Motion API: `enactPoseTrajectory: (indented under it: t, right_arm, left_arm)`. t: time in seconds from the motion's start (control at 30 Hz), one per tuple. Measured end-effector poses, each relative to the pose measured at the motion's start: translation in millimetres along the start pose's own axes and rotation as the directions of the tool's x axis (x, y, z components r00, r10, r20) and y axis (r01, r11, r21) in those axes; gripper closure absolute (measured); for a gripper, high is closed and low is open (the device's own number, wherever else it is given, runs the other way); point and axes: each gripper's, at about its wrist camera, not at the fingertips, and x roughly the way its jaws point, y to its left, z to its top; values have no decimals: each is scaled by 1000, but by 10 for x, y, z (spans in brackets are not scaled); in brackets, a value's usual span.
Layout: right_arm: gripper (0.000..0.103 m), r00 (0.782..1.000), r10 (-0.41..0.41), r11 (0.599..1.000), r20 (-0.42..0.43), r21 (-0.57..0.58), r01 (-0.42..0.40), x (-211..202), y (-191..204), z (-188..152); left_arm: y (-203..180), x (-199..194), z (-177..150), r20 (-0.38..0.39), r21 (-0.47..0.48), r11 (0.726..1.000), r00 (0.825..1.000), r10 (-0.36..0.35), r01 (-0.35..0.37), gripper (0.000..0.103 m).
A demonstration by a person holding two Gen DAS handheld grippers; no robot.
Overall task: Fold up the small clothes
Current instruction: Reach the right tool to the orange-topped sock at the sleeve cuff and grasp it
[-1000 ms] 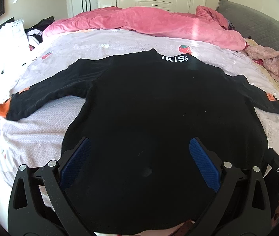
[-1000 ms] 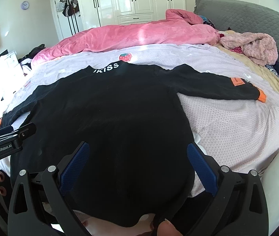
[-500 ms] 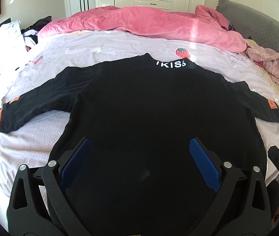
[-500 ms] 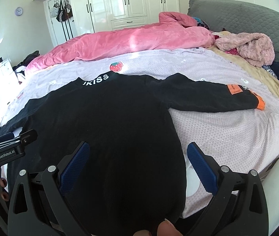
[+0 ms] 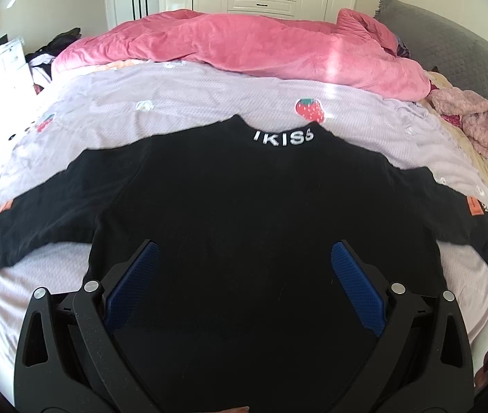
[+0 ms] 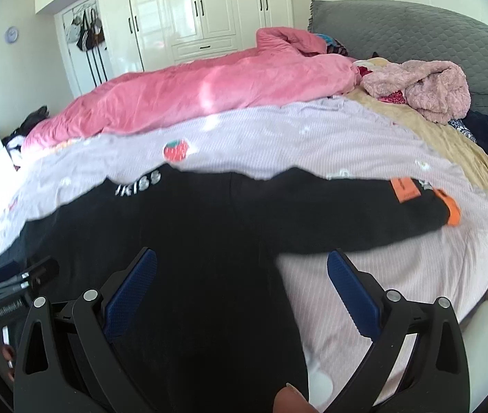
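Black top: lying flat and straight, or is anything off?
Nothing stands out. The black top lies spread flat on the lilac sheet, both sleeves out sideways, unfolded. Both grippers open above it.

Both cameras sit low at the near edge of the bed (image 5: 189, 103) and look forward across it toward the white wardrobe (image 6: 189, 10).

The left wrist view faces the black sweater (image 5: 244, 213) almost straight on, very near, with the fingers of the left tool (image 5: 244, 278) at the bottom of the picture.

The right wrist view stands more to the right, over the right sleeve (image 6: 364, 216), and is turned slightly to the left.

Both views share the sweater collar, the pink duvet (image 6: 209, 93), the wardrobe and the grey headboard (image 5: 457, 55). Each view also catches an edge of the other tool.
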Motion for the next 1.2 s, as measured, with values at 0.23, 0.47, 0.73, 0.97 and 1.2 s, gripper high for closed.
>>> enactPoseTrajectory:
  t: [0.23,0.47,0.73,0.97,1.2]
  right_arm:
    - [4,1000,-22,997,8,68,21,158,-172,305]
    - [4,996,-87,981,-17,171,89,387,-492,531]
    - [4,987,-157,959,-23,236,157,652,-795,748]
    - [4,974,-216,933,-71,279,227,911,-1162,567]
    - [4,946,-307,888,-106,327,325,989,-1526,443]
  left_arm:
    - [-137,111,302,12,7,1000,1000,-8,8,9]
    - [-338,313,505,0,35,999,999,-33,33,9]
    - [-508,574,667,-29,48,997,998,-53,55,9]
    - [-575,832,671,-51,55,997,997,-54,56,9]
    - [-603,1045,593,-69,28,998,996,-60,62,9]
